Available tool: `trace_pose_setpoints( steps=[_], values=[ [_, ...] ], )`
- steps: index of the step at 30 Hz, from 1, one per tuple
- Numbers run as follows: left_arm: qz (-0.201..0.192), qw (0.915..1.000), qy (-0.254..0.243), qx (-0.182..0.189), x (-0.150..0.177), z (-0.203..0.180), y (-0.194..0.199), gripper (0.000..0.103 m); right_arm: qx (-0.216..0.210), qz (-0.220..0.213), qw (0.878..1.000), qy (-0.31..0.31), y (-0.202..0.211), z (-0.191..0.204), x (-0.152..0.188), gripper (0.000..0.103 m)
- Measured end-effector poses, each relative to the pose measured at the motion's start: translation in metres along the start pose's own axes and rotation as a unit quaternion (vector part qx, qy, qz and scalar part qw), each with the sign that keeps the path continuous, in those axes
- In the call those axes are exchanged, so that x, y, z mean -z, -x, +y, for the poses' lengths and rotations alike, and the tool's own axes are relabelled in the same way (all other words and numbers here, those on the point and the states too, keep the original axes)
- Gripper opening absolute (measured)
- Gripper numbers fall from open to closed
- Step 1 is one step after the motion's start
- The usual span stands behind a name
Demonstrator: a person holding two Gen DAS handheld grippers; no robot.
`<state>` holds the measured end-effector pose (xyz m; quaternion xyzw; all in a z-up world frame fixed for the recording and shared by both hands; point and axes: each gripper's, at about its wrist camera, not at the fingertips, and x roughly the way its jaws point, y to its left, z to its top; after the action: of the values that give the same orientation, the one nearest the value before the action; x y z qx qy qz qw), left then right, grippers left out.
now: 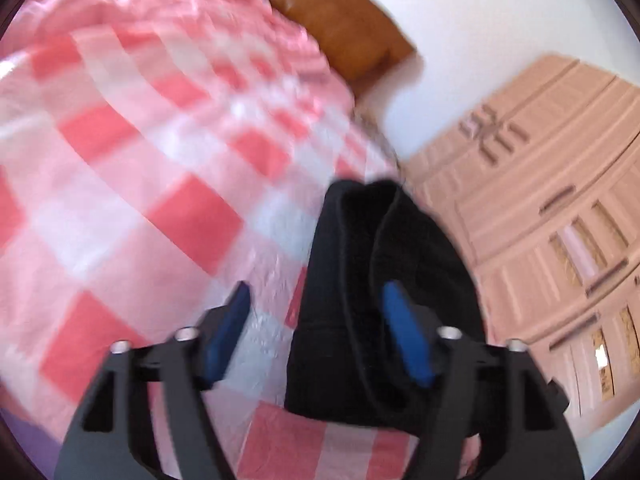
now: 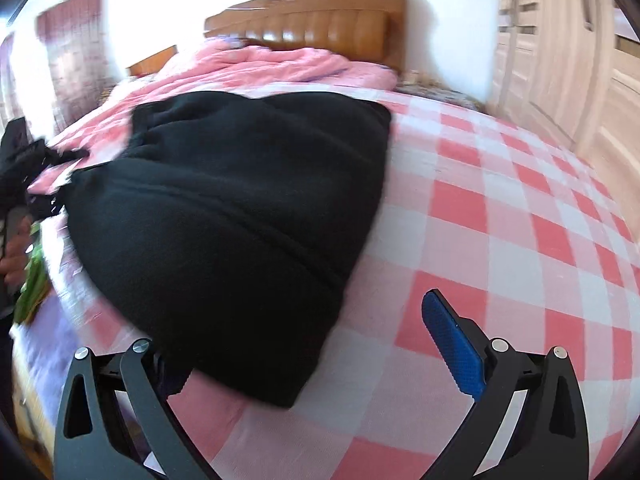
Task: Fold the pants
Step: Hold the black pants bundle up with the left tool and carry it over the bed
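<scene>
The black fleece pants (image 2: 240, 200) lie folded in a thick bundle on the pink-and-white checked bed sheet (image 2: 500, 208), their near corner hanging toward the front edge of the bed. In the right wrist view the bundle fills the middle and left, with one long edge running up its right side; to the right of that edge the sheet lies bare and wide as far as the pale panelled wardrobe doors (image 2: 560, 60). Behind the pants a rumpled pink quilt (image 2: 280, 60) is heaped against the brown wooden headboard (image 2: 312, 12).

The right gripper (image 2: 304, 344) has its jaws spread wide and grips nothing — the blue right pad stands over bare sheet, well apart from the cloth, while the left finger is hidden behind the bundle's near corner.

The left gripper (image 1: 316, 312) is also open. Its blue pads (image 1: 404, 332) are parted, the right one in front of the black cloth, the left one over the sheet; neither presses on the pants, though blur leaves contact uncertain. From this side the bundle is narrow and sits near the bed's edge, beside the wardrobe, with open checked sheet stretching away to the left.

At the far left of the right wrist view, a person's hand (image 2: 14, 256) grips the other tool.
</scene>
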<state>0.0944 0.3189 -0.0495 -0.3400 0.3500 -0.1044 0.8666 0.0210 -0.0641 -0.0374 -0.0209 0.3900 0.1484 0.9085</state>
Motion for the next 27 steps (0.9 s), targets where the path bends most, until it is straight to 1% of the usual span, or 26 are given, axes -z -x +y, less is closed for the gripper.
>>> trace_pose_setpoints(
  steps=[1, 2, 3, 4, 5, 6, 7, 9, 11, 12, 13, 14, 15, 17, 18, 19, 21, 22, 23, 24, 25, 26, 27],
  values=[
    [-0.01, 0.9998, -0.006, 0.014, 0.0, -0.008, 0.01, 0.076, -0.007, -0.006, 1.0, 0.008, 0.004, 0.002, 0.002, 0.098],
    [-0.011, 0.9994, -0.016, 0.03, -0.001, -0.018, 0.016, 0.078, -0.007, -0.017, 1.0, 0.018, 0.013, 0.004, 0.006, 0.098],
    [-0.008, 0.9987, -0.027, 0.043, -0.002, -0.028, 0.02, 0.083, -0.008, -0.024, 0.999, 0.021, 0.018, 0.005, 0.008, 0.098],
    [0.0, 0.9975, -0.04, 0.059, -0.003, -0.04, 0.021, 0.085, -0.011, -0.029, 0.999, 0.021, 0.022, 0.005, 0.009, 0.098],
    [0.022, 0.9949, -0.054, 0.082, -0.004, -0.053, 0.016, 0.085, -0.015, -0.034, 0.999, 0.019, 0.025, 0.002, 0.01, 0.098],
    [0.041, 0.993, -0.059, 0.094, -0.005, -0.06, 0.009, 0.085, -0.016, -0.037, 0.999, 0.016, 0.026, 0.0, 0.01, 0.098],
    [0.06, 0.9917, -0.061, 0.096, -0.006, -0.066, 0.001, 0.085, -0.018, -0.039, 0.999, 0.015, 0.027, -0.001, 0.009, 0.098],
    [0.094, 0.991, -0.073, 0.062, -0.008, -0.073, -0.023, 0.083, -0.019, -0.039, 0.999, 0.014, 0.029, -0.002, 0.009, 0.098],
    [0.123, 0.9889, -0.078, 0.033, -0.01, -0.071, -0.044, 0.083, -0.019, -0.04, 0.999, 0.016, 0.03, -0.003, 0.01, 0.098],
    [0.138, 0.9872, -0.075, 0.027, -0.01, -0.069, -0.053, 0.083, -0.02, -0.04, 0.999, 0.016, 0.031, -0.003, 0.011, 0.098],
    [0.146, 0.9862, -0.075, 0.024, -0.008, -0.064, -0.057, 0.081, -0.022, -0.041, 0.999, 0.016, 0.031, -0.005, 0.011, 0.098],
    [0.153, 0.9847, -0.08, 0.023, -0.006, -0.064, -0.059, 0.077, -0.025, -0.041, 0.999, 0.013, 0.031, -0.007, 0.011, 0.098],
    [0.162, 0.9829, -0.085, 0.025, -0.005, -0.065, -0.059, 0.07, -0.025, -0.042, 0.999, 0.009, 0.031, -0.01, 0.012, 0.098],
    [0.166, 0.981, -0.099, 0.011, -0.003, -0.065, -0.056, 0.049, -0.027, -0.046, 0.999, 0.001, 0.032, -0.013, 0.012, 0.098],
    [0.173, 0.9798, -0.1, 0.014, -0.003, -0.064, -0.056, 0.041, -0.031, -0.051, 0.998, -0.004, 0.034, -0.015, 0.011, 0.098],
    [0.176, 0.979, -0.102, 0.017, -0.003, -0.062, -0.055, 0.041, -0.034, -0.057, 0.998, -0.007, 0.036, -0.016, 0.011, 0.098],
    [0.179, 0.9758, -0.125, 0.008, -0.001, -0.065, -0.057, 0.041, -0.041, -0.069, 0.997, -0.008, 0.04, -0.017, 0.011, 0.098],
    [0.18, 0.9751, -0.129, 0.011, -0.001, -0.065, -0.058, 0.049, -0.048, -0.072, 0.996, -0.009, 0.04, -0.018, 0.01, 0.098],
    [0.183, 0.9752, -0.123, 0.026, -0.001, -0.063, -0.06, 0.059, -0.065, -0.078, 0.995, -0.015, 0.042, -0.02, 0.01, 0.098],
    [0.183, 0.9758, -0.109, 0.051, -0.002, -0.061, -0.065, 0.075, -0.078, -0.085, 0.993, -0.019, 0.045, -0.022, 0.01, 0.098],
    [0.18, 0.9766, -0.095, 0.069, -0.003, -0.06, -0.068, 0.077, -0.089, -0.091, 0.992, -0.02, 0.047, -0.024, 0.01, 0.098],
    [0.18, 0.9768, -0.095, 0.067, -0.004, -0.061, -0.071, 0.075, -0.092, -0.09, 0.992, -0.016, 0.048, -0.024, 0.009, 0.098],
    [0.18, 0.9764, -0.11, 0.049, -0.003, -0.065, -0.072, 0.054, -0.09, -0.084, 0.992, -0.005, 0.047, -0.023, 0.008, 0.098]
  ],
)
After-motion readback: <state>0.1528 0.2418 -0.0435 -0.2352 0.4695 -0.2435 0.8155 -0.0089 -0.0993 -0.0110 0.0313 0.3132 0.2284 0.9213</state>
